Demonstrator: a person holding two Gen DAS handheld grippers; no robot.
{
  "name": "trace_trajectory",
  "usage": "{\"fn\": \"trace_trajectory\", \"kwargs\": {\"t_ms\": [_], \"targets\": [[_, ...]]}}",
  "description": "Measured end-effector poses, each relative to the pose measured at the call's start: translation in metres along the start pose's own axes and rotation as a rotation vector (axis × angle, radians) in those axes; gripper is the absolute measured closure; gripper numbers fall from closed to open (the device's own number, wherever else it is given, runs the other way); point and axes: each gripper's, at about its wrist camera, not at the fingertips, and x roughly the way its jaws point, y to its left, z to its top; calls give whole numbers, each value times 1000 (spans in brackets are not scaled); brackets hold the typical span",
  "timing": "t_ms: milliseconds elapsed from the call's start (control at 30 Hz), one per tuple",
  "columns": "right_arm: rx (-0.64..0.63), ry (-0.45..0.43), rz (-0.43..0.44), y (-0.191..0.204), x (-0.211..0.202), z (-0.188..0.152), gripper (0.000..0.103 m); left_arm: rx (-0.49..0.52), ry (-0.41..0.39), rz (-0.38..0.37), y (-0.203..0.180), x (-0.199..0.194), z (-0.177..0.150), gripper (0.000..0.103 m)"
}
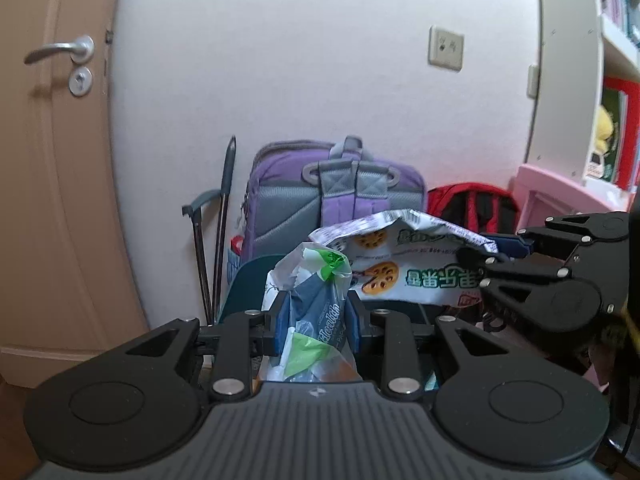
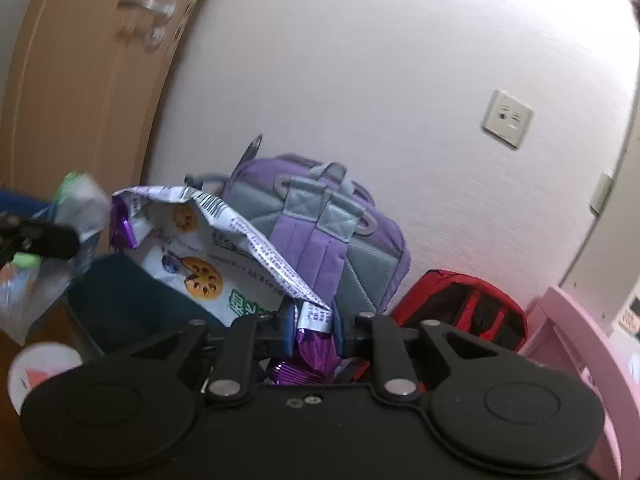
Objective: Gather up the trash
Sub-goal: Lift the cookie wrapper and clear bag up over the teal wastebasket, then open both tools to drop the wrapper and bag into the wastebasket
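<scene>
L gripper (image 1: 316, 320) clamped on crumpled plastic wrapper (image 1: 316, 300), blue/green/white w/ "Health" print, held upright btwn the blue pads (image 1: 283, 322). R gripper (image 2: 312, 328) clamped on corner of big snack bag (image 2: 208, 256), white w/ purple foil inside, cookie pics + green characters; bag sticks out to the left from the jaws, printed upside down in L view (image 1: 404, 264). Both items held in the air above dark teal bin (image 2: 120, 296), bin rim just below the snack bag in R view. In L view bin (image 1: 248, 280) sits right behind the wrapper. The two pieces of trash are near each other, wrapper at left of snack bag; touching or not — can't tell.

Bkgd: purple/grey backpack (image 1: 336, 188) leaning on white wall, red backpack (image 2: 464, 308) beside it, folded umbrella (image 1: 224, 208) against wall, wood door (image 1: 52, 160) at left, wall socket (image 1: 446, 49), pink furniture (image 2: 576, 328) at right.
</scene>
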Motion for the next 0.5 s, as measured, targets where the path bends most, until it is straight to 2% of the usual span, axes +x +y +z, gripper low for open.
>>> {"fn": "trace_trajectory", "kwargs": {"t_ms": [267, 500], "targets": [[-110, 95, 27, 25, 58, -5, 84, 11, 89, 21, 4, 68, 5, 75], [-140, 135, 73, 37, 82, -11, 76, -15, 181, 33, 13, 114, -2, 75]]}}
